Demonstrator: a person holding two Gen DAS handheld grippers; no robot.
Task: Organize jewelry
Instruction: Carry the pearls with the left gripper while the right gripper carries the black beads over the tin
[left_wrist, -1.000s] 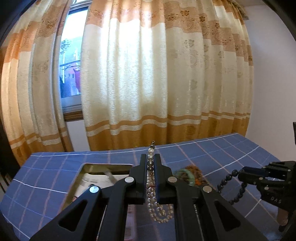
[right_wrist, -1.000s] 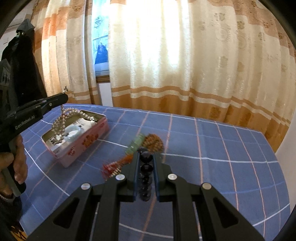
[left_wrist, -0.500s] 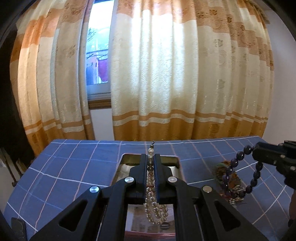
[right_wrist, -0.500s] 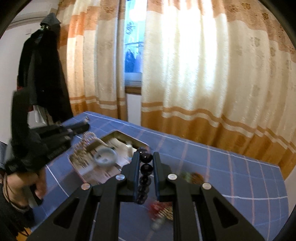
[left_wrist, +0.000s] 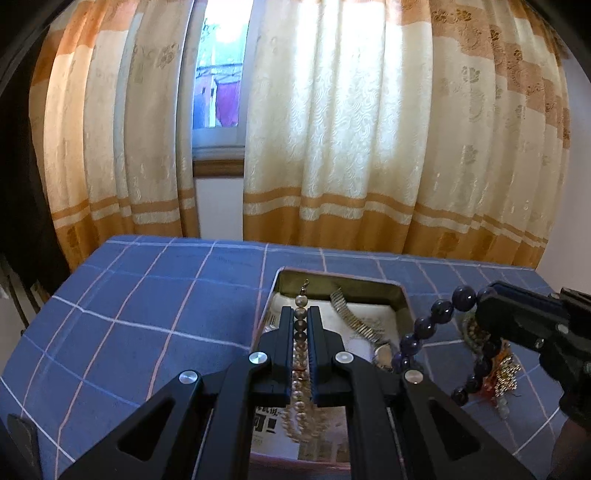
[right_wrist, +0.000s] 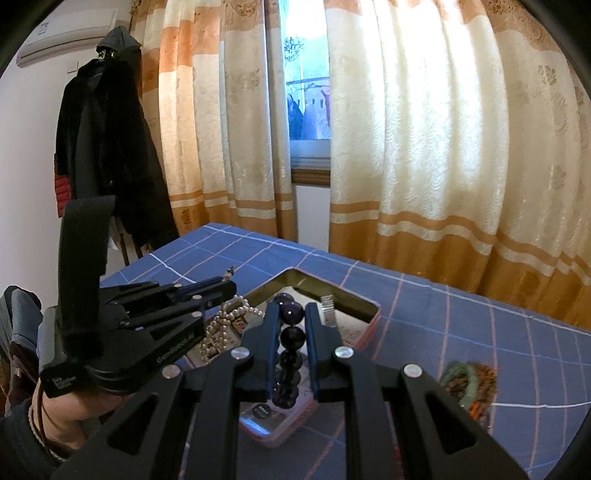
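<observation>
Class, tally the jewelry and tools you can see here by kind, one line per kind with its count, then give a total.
Handheld grippers: 2 (left gripper, right gripper)
Bead strings held in jaws: 2 (pearl necklace, dark purple bead bracelet)
Metal watch band in tin: 1
Open tin box: 1
Loose jewelry pile on the cloth: 1
Total: 7

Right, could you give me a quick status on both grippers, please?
Left gripper shut on pearl necklace, over the tin. Right gripper shut on dark bead bracelet. Watch band already in tin.
</observation>
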